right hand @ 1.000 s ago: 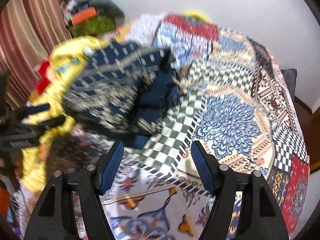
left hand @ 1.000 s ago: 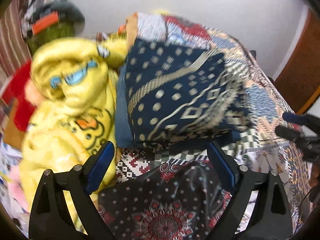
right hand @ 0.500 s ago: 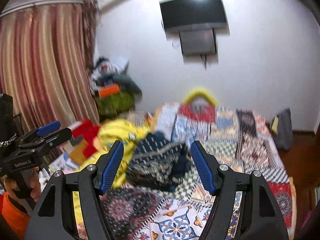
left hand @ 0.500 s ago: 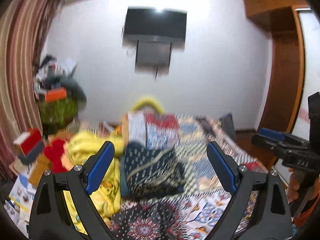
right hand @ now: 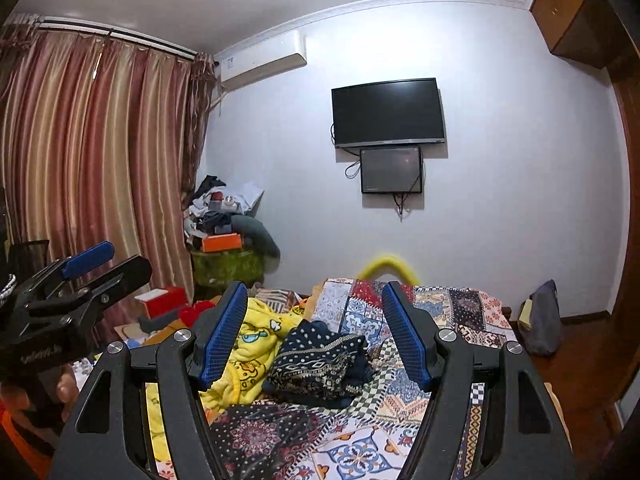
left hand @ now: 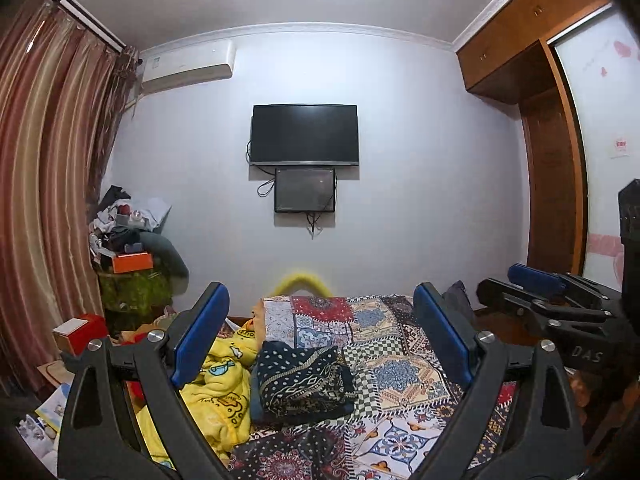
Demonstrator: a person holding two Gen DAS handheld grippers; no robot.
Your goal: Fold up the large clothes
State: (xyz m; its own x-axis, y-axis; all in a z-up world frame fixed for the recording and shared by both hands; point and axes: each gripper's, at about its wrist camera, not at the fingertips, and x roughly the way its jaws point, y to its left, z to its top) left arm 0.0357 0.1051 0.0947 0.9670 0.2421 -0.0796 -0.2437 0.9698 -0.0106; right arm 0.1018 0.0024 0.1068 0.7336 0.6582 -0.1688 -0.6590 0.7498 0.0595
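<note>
Both grippers are up in the air, pointing across the room, nothing between the blue pads. The left gripper (left hand: pixel 320 332) has its jaws spread wide and empty; the right gripper (right hand: pixel 314 330) stands parted too, also gripping nothing and touching no cloth. Below them, the folded navy patterned garment (left hand: pixel 302 380) sits on the patchwork bedspread (left hand: pixel 384 356), toward the bed's left edge. Pressed against its left side is a crumpled yellow cartoon blanket (left hand: pixel 218 392), spilling over that edge. A dark floral cloth (right hand: pixel 260 436) lies at the near edge of the bed.
</note>
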